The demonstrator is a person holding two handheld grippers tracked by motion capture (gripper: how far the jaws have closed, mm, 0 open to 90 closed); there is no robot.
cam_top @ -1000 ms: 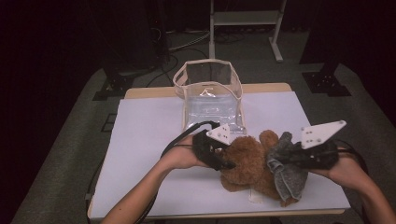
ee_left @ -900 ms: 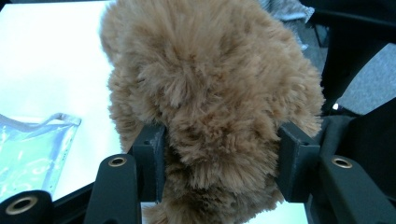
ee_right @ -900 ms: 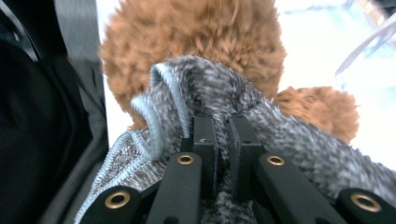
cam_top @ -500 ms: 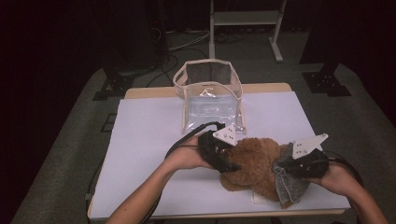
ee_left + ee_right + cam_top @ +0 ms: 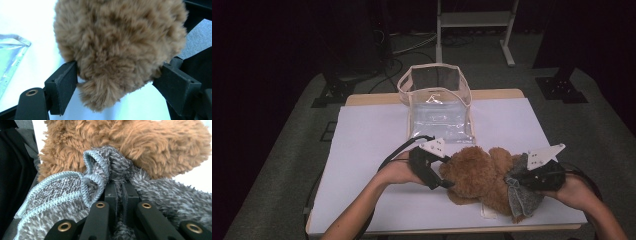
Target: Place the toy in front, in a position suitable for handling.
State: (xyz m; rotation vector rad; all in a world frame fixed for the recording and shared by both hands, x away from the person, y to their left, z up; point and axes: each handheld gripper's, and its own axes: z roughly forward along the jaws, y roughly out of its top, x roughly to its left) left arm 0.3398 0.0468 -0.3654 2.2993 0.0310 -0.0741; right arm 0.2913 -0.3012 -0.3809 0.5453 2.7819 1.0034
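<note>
Right gripper view shows right tongs (image 5: 119, 188) pinching grey cloth (image 5: 160, 192); left tongs (image 5: 120, 82), just opening, straddle the teddy (image 5: 120, 45).

A clear plastic bag (image 5: 438, 107) stands open on the white table (image 5: 367, 140).

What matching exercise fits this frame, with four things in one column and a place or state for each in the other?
Things:
1. brown teddy bear
2. grey fleece cloth
3. clear plastic bag
4. left tool

Places or states:
A. stands open at the table's far edge
B. lies on the white table cover between the two tools
C. pinched in the shut jaws of the right tool
D. jaws spread at either side of the bear's furry head, having just been opening

Pairs: 1-B, 2-C, 3-A, 4-D
</note>
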